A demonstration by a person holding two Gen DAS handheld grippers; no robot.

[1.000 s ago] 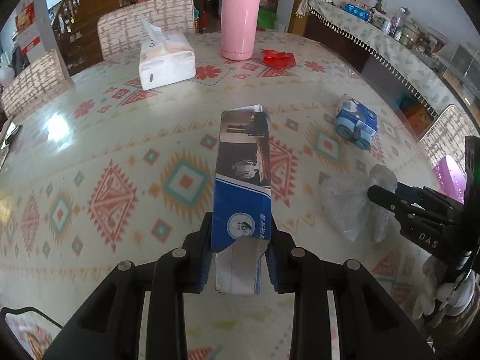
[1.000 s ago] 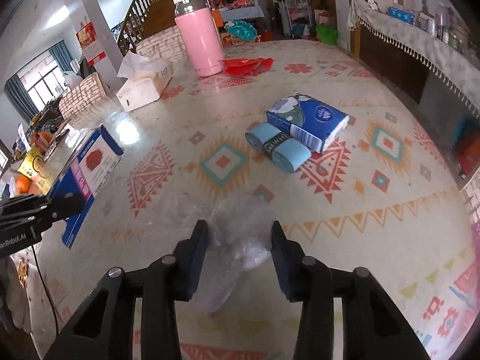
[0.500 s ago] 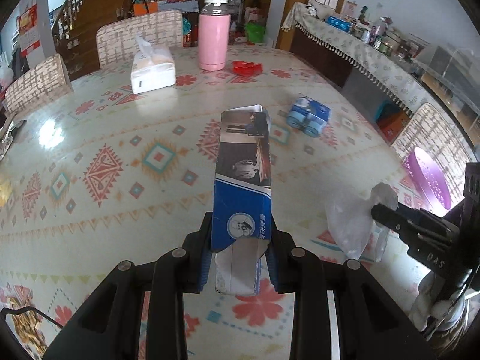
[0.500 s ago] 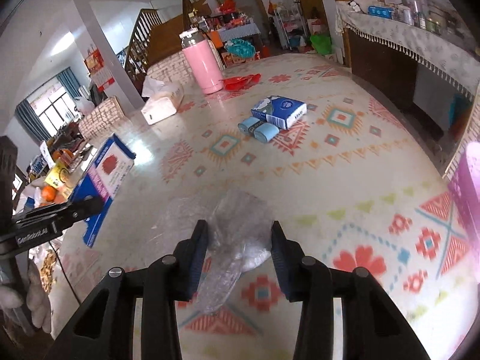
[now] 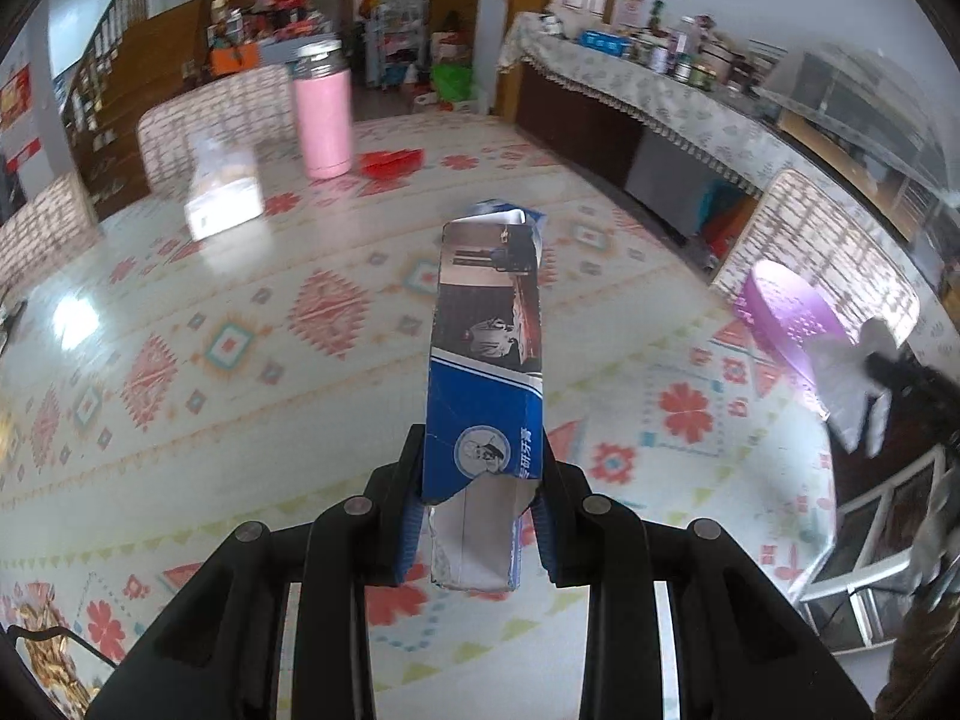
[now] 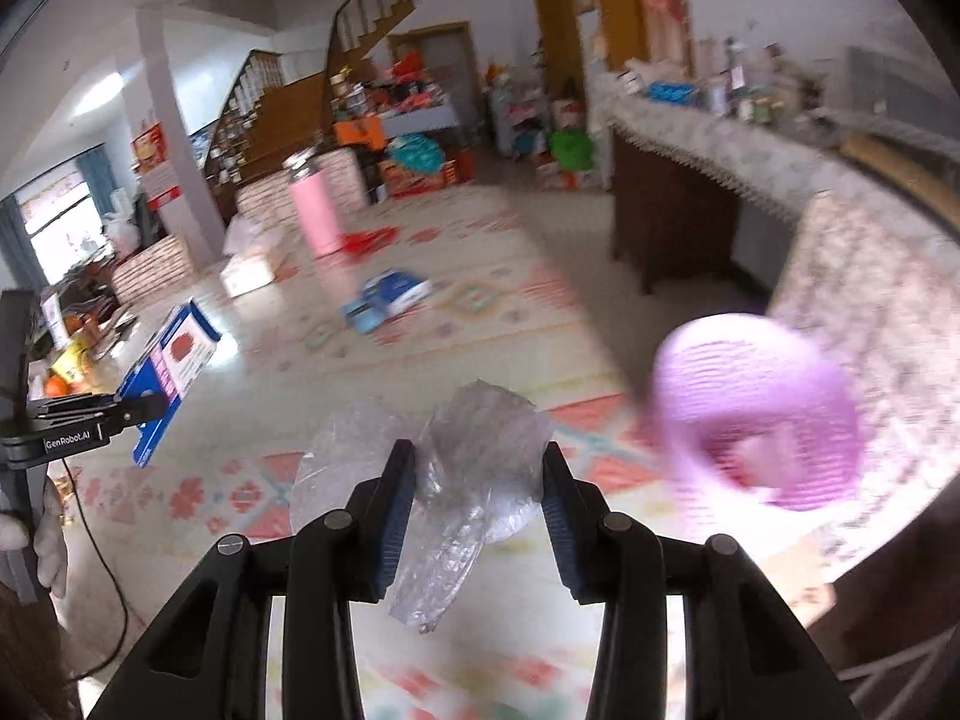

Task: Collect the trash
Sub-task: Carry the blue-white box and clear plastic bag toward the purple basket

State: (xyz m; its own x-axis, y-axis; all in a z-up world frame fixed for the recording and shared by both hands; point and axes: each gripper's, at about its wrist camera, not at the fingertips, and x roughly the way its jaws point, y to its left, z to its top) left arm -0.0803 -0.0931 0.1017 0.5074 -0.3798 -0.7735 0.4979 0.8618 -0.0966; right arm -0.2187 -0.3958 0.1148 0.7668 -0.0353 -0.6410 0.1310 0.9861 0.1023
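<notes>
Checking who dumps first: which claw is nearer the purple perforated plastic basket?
Right. The right claw, gripping the crumpled clear plastic wrap, is close beside the purple perforated plastic basket. The left claw, holding the blue cardboard carton, is farther back over the table.

Flask (image 5: 323, 114) stands at the table's (image 5: 180, 432) far side, tissue box (image 5: 223, 201) to its left, wrapper (image 5: 391, 161) to its right; tissue packs (image 6: 387, 298) nearer; basket (image 6: 759, 414) off the table's right edge.

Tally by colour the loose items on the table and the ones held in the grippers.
Pink: 1, flask
Red: 1, wrapper
White: 1, tissue box
Blue: 2, held carton, tissue pack
Clear: 1, held plastic bag
Total: 6
</notes>
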